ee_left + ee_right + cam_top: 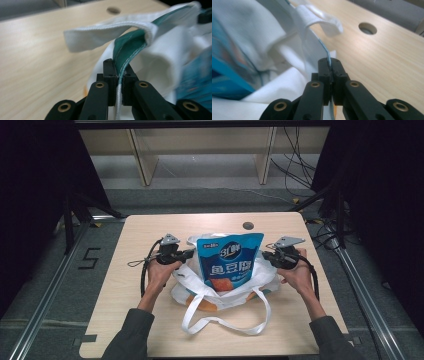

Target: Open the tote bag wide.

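A white cloth tote bag [226, 296] with a teal-lined rim lies in the middle of the table. A blue snack pouch [230, 262] stands upright in its mouth. My left gripper [192, 253] is at the bag's left side, shut on the teal rim [130, 45]; in the left gripper view the jaws [119, 72] pinch the hem. My right gripper [265, 255] is at the bag's right side. In the right gripper view its jaws [329, 62] are shut on the bag's edge [312, 42]. The pouch [227, 62] shows blurred at the left of that view.
The wooden table [150, 320] has a round cable hole [248, 225] behind the bag. One long white handle [225, 326] loops toward the front edge; another strap [100, 35] arches beside the left gripper. Shelving and cables stand on the floor beyond the table.
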A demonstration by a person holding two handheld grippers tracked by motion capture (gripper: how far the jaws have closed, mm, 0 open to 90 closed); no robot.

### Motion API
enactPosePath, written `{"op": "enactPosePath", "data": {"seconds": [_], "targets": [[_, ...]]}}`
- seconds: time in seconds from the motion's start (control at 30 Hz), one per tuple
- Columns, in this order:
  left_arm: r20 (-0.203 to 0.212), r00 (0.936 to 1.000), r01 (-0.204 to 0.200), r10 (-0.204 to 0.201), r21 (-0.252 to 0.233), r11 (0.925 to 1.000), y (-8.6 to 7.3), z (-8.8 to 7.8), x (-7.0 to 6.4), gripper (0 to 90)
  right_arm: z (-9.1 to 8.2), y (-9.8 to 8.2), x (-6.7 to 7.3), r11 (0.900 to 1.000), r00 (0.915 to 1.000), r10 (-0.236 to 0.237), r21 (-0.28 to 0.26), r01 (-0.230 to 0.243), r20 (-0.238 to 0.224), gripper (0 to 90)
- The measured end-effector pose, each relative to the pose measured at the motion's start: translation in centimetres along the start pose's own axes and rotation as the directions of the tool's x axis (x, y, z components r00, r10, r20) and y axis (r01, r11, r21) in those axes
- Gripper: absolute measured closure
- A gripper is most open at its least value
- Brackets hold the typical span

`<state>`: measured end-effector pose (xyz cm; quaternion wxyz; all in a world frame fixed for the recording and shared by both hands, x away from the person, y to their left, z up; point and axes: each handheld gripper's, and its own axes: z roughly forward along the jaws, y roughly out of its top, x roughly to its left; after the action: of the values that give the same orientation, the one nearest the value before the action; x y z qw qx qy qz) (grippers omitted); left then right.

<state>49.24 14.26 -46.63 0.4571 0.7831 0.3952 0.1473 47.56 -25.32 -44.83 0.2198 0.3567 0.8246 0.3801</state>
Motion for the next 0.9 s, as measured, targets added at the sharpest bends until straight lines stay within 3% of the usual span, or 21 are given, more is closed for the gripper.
{"op": "enactPosePath", "data": {"seconds": [0.03, 0.07, 0.1, 0.17, 0.2, 0.23, 0.27, 0.37, 0.43, 0.47, 0.5, 0.53, 0.57, 0.6, 0.67, 0.73, 0.77, 0.83, 0.9], "targets": [[0.002, 0.9999, 0.013, -0.013, 0.018, 0.9998, -0.4, 0.4, 0.4, 85.0, 0.7, -0.3, 0.0, 1.0, 1.0, -0.007, 0.028, 0.007, 0.004, 88.7], [0.01, 0.9988, 0.048, -0.048, 0.031, 0.9984, -1.2, 1.1, 0.8, 85.1, 1.1, -0.6, 0.1, 0.999, 0.9999, 0.015, 0.049, -0.015, 0.007, 88.8], [0.011, 0.9993, 0.035, -0.035, 0.052, 0.9981, -1.8, 1.7, 1.1, 85.3, 1.7, -0.9, 0.1, 0.998, 0.9998, 0.018, 0.053, -0.019, 0.012, 88.8], [0.015, 0.999, 0.041, -0.042, 0.072, 0.9965, -2.2, 2.3, 1.4, 85.3, 2.3, -1.2, -0.1, 0.998, 0.9994, -0.021, 0.058, 0.02, 0.026, 88.8], [0.019, 0.9981, 0.056, -0.058, 0.095, 0.994, -2.5, 2.8, 1.6, 85.3, 2.3, -1.3, 0.1, 0.997, 0.9994, 0.019, 0.077, -0.021, 0.028, 88.8], [0.02, 0.9975, 0.066, -0.068, 0.105, 0.9923, -2.8, 3.0, 1.7, 85.3, 2.8, -1.7, 0.1, 0.997, 0.9994, 0.006, 0.078, -0.009, 0.035, 88.9], [0.019, 0.9971, 0.072, -0.074, 0.105, 0.9919, -2.9, 3.1, 1.7, 85.3, 3.1, -1.9, 0.0, 0.996, 0.9993, -0.015, 0.092, 0.011, 0.034, 88.9], [0.015, 0.9978, 0.062, -0.064, 0.103, 0.9927, -3.0, 3.0, 1.6, 85.1, 3.9, -2.5, 0.2, 0.995, 0.9994, 0.01, 0.095, -0.013, 0.033, 88.8], [0.02, 0.9941, 0.105, -0.107, 0.078, 0.9915, -3.1, 3.1, 1.5, 84.5, 3.7, -2.5, 0.1, 0.994, 0.9997, 0.004, 0.106, -0.006, 0.025, 88.6], [0.036, 0.9914, 0.122, -0.126, 0.095, 0.9881, -2.9, 2.8, 1.7, 83.1, 3.7, -2.4, 0.1, 0.997, 0.9995, 0.004, 0.081, -0.007, 0.031, 88.0], [0.052, 0.9811, 0.184, -0.186, 0.049, 0.9817, -2.7, 2.9, 1.4, 77.5, 3.2, -2.2, 0.2, 0.995, 0.9989, 0.031, 0.097, -0.034, 0.034, 83.9], [0.065, 0.9788, 0.192, -0.194, 0.044, 0.9805, -2.5, 2.5, 1.3, 71.5, 2.9, -1.9, 0.1, 0.994, 0.998, 0.052, 0.094, -0.055, 0.035, 79.6], [0.076, 0.9792, 0.185, -0.188, 0.043, 0.9817, -2.2, 2.2, 1.1, 66.7, 2.6, -1.7, -0.1, 0.996, 0.998, 0.051, 0.069, -0.054, 0.036, 76.9], [0.07, 0.9808, 0.179, -0.182, 0.043, 0.9829, -1.9, 1.9, 0.9, 61.6, 1.9, -1.3, 0.0, 0.994, 0.996, 0.086, 0.07, -0.087, 0.026, 74.9], [0.052, 0.9866, 0.152, -0.155, 0.057, 0.9868, -1.1, 1.2, 0.5, 53.2, 0.6, -0.8, -0.1, 0.998, 0.9982, 0.057, 0.03, -0.058, 0.015, 70.4], [0.03, 0.9892, 0.142, -0.144, 0.046, 0.9888, -0.5, 0.5, 0.2, 48.2, -1.0, -0.4, 0.3, 0.996, 0.9964, 0.085, 0.014, -0.084, -0.011, 67.1], [0.036, 0.9914, 0.124, -0.126, 0.051, 0.991, -0.2, 0.1, 0.1, 46.6, -1.8, -0.4, 0.4, 0.997, 0.9969, 0.075, 0.004, -0.075, -0.024, 66.5], [0.04, 0.99, 0.134, -0.135, 0.03, 0.9905, 0.2, -0.6, 0.0, 43.2, -3.6, -0.4, 1.1, 0.995, 0.9924, 0.096, -0.01, -0.097, -0.078, 64.5], [0.046, 0.9866, 0.156, -0.156, 0.009, 0.9877, 0.5, -1.2, -0.1, 41.2, -4.9, -0.5, 2.0, 0.997, 0.9893, 0.069, -0.038, -0.074, -0.129, 62.6]]}}
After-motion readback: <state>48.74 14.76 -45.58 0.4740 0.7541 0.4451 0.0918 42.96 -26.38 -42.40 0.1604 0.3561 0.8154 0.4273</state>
